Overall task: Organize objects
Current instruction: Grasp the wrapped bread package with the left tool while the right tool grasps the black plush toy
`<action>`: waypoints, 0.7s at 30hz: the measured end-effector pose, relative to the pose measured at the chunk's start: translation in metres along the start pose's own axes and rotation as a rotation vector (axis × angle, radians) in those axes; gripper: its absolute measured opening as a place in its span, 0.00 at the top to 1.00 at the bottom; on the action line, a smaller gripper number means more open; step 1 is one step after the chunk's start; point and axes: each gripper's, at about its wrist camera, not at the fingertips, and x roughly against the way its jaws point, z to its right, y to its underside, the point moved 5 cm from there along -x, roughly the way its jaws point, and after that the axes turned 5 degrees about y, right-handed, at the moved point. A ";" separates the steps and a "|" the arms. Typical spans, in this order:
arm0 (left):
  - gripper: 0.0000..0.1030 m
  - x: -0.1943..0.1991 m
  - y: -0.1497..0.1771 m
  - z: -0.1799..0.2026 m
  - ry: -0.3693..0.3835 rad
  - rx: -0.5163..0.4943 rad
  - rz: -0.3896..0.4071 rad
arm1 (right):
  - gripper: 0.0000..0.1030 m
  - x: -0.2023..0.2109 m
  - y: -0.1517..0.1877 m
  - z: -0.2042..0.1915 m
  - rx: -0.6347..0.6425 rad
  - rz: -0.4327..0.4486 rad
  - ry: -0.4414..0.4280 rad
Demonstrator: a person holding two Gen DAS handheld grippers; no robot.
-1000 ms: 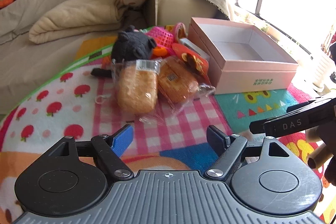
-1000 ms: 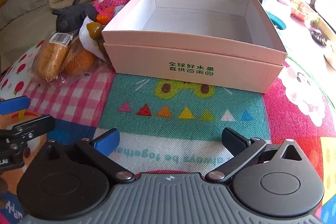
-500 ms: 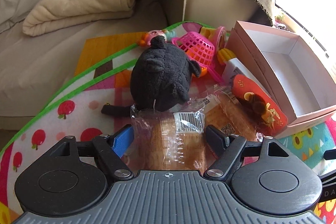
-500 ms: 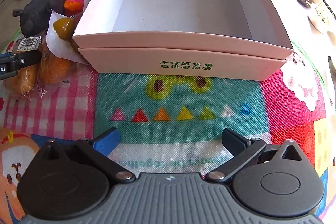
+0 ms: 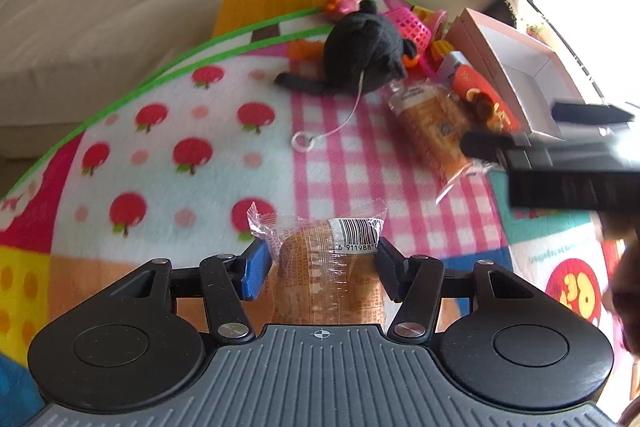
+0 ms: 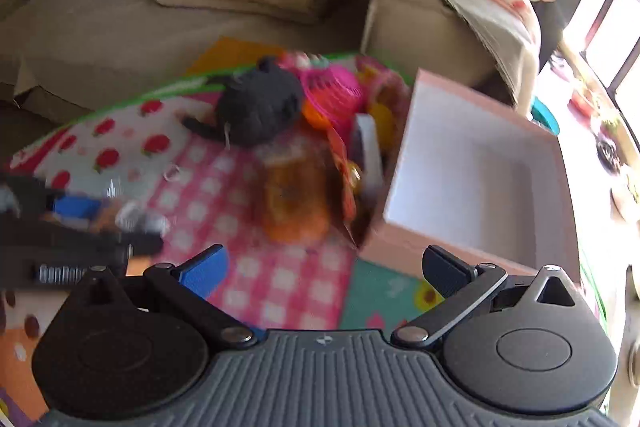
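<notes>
1. Between the left tongs (image 5: 320,261), a wrapped bread roll (image 5: 326,267) is gripped; the jaws have just been closing onto it.
2. Its long axis runs along the fingers, barcode end pointing away from the camera, above the play mat (image 5: 172,147).
3. A second wrapped roll (image 5: 434,131) lies on the mat beside the pink box (image 6: 472,179).
4. The right tongs (image 6: 324,269) stand open, holding nothing.

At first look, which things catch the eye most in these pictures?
The left tongs have just been closing on a wrapped bread at the near edge of the bright play mat. Behind it lies a black plush toy. The empty pink box stands at the right.
</notes>
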 end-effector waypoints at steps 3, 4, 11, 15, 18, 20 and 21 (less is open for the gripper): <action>0.41 0.012 0.016 -0.012 -0.007 0.044 -0.025 | 0.00 -0.025 -0.040 -0.020 -0.024 0.045 -0.035; 0.41 0.018 0.021 -0.014 -0.010 0.050 -0.026 | 0.00 -0.037 -0.052 -0.027 -0.036 0.048 -0.033; 0.41 0.042 0.038 -0.017 -0.031 0.060 -0.019 | 0.18 -0.124 -0.097 -0.041 -0.167 -0.081 -0.024; 0.41 0.044 0.044 -0.011 -0.044 0.068 -0.020 | 0.32 -0.106 -0.087 -0.044 -0.146 -0.070 -0.139; 0.41 0.042 0.049 0.004 -0.043 0.045 -0.029 | 0.33 -0.065 -0.062 -0.042 -0.072 -0.042 -0.203; 0.41 0.041 0.053 0.020 -0.037 0.017 -0.040 | 0.32 -0.029 -0.036 -0.027 -0.053 -0.036 -0.234; 0.41 0.041 0.056 0.029 -0.026 0.002 -0.050 | 0.32 -0.014 -0.022 -0.017 -0.045 -0.037 -0.232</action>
